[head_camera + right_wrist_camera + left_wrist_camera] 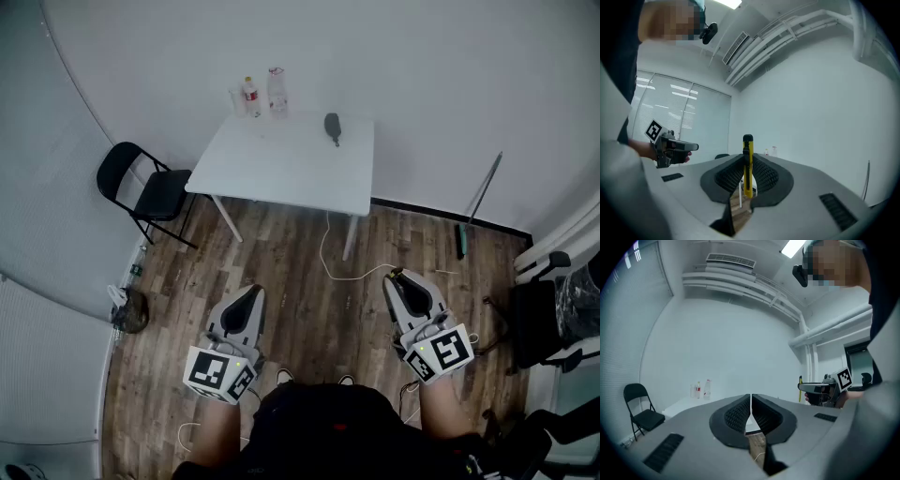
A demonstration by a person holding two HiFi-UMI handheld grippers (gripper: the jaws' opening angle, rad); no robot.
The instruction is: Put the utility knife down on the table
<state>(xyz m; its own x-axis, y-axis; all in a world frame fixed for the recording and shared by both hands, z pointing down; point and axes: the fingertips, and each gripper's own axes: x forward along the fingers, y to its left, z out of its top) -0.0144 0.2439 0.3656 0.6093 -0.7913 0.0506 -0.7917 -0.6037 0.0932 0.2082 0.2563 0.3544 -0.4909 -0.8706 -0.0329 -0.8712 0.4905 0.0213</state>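
Observation:
A yellow utility knife [748,164] with a black top stands upright between the pads of my right gripper [747,180], which is shut on it. In the head view that gripper [396,279] hovers level over the wooden floor at the lower right, well short of the white table [291,169], and only the knife's tip [394,273] shows. My left gripper [250,294] is held level at the lower left. Its jaws meet with nothing between them, as the left gripper view [751,408] shows.
Two bottles [262,96] and a dark object [332,126] stand at the table's far edge. A black folding chair [141,187] is left of the table. A white cable [328,253] lies on the floor under it, and a rod [480,199] leans on the right wall.

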